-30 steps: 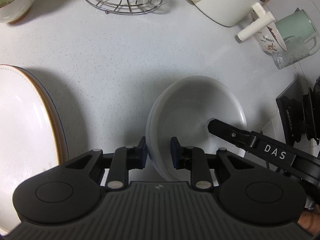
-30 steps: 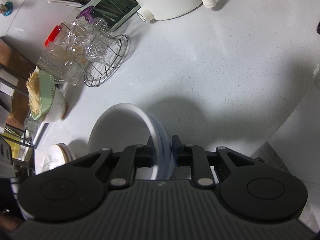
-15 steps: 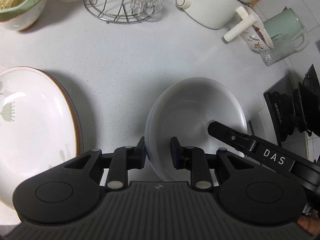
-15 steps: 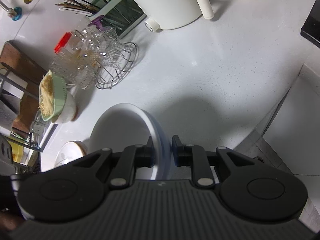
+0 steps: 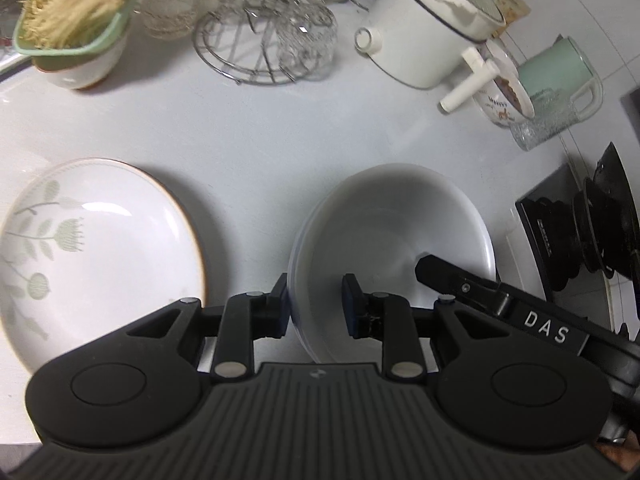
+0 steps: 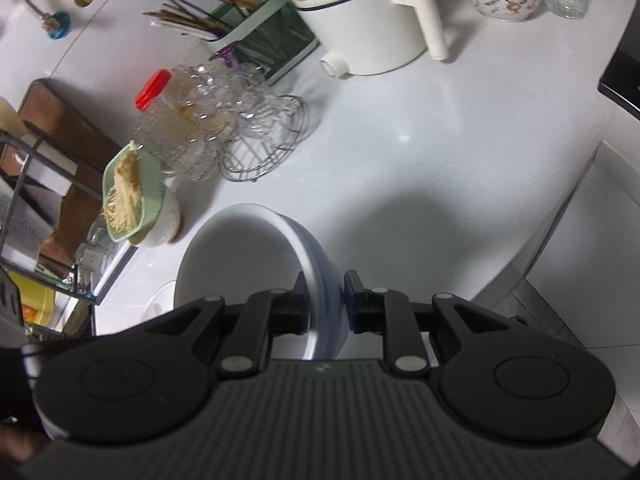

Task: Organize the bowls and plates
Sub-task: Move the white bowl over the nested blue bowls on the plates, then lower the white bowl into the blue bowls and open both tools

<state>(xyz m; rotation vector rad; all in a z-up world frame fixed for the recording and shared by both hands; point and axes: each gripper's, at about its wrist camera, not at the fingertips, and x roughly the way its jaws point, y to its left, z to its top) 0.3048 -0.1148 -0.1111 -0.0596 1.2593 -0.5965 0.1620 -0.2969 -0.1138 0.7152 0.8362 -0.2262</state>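
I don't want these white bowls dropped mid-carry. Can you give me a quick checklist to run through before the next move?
1. Left gripper jaws clamp the near rim of the stacked white bowls: ok.
2. Right gripper jaws clamp the opposite rim: ok.
3. Bowls nested evenly, none sliding out: ok, the rims sit close together.
4. Bowls lifted off the white counter: cannot tell from the pictures alone.
5. Floral plate on the left apart from the bowls: ok, a gap of counter shows.
6. Wire rack of glasses and white pot out of the way: ok, both stand farther back.
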